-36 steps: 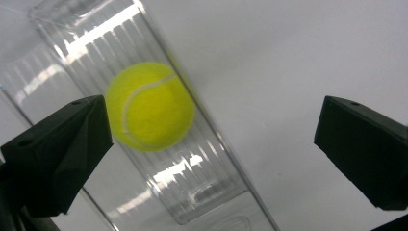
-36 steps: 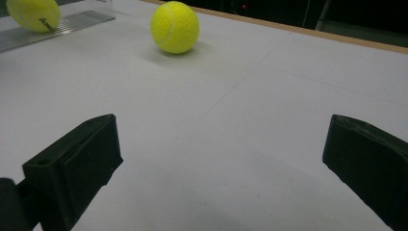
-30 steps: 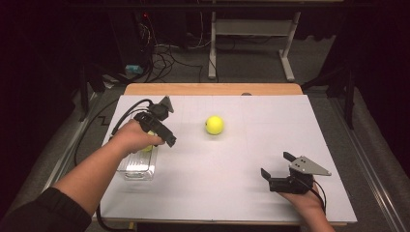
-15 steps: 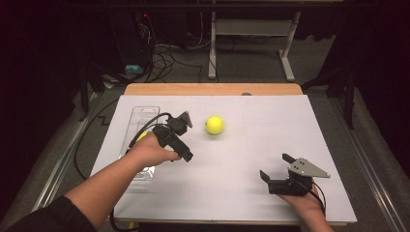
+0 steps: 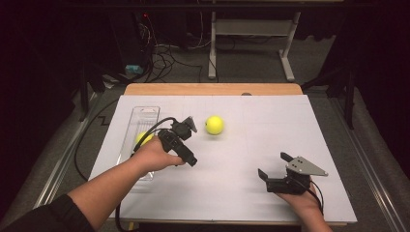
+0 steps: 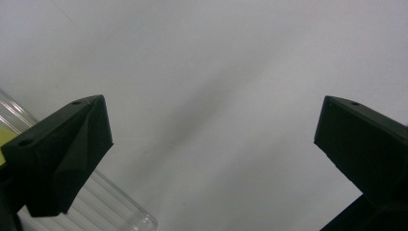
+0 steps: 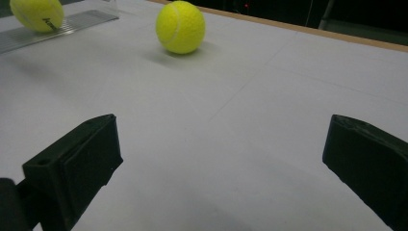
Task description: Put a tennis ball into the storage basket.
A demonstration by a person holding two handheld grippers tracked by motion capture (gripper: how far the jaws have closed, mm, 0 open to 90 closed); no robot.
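A yellow tennis ball lies loose on the white table sheet, also seen far ahead in the right gripper view. A second tennis ball rests in a clear plastic tray at the left. My left gripper hovers just right of the tray and below-left of the loose ball, jaws wide open and holding nothing. The tray's corner shows beside its left jaw. My right gripper rests low at the front right, open and holding nothing, facing both balls.
A wooden table edge runs along the back of the sheet. Cables and a metal stand base lie on the floor beyond. The left gripper's black cable loops off the table's left side.
My left gripper has swung right, from over the tray out onto the open sheet near the loose ball. The right gripper has stayed in place.
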